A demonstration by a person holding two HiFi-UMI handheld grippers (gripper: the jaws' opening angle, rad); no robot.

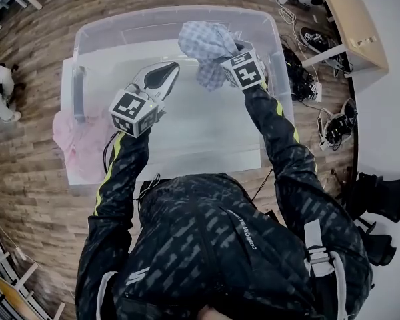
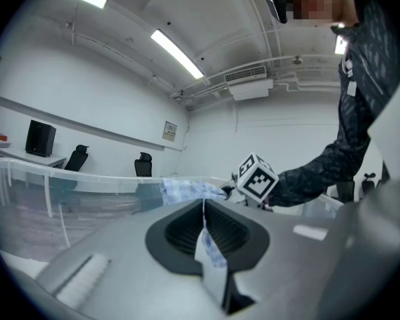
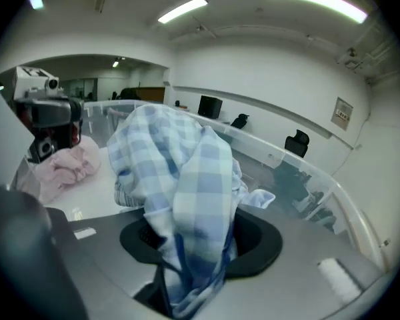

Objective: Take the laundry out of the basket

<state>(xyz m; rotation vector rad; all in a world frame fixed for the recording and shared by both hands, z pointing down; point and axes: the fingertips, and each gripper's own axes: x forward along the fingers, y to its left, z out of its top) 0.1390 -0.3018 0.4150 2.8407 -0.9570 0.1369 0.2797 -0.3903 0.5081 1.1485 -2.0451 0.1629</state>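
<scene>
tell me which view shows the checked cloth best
Right gripper view: the checked cloth fills it, bunched between the jaws. Head view shows it small from above; left gripper view, only an edge.

Dark patterned jacket [image 1: 213,245], yellow stripe down each sleeve [image 1: 113,185].

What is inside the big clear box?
Mostly its bare bottom shows. The right gripper holds a blue checked cloth over the box, and the corner beneath that cloth is covered.

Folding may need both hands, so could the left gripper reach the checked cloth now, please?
Probably yes: the checked cloth sits in the right gripper, the left gripper is beside it, nothing between; its shut jaws must open first.
</scene>
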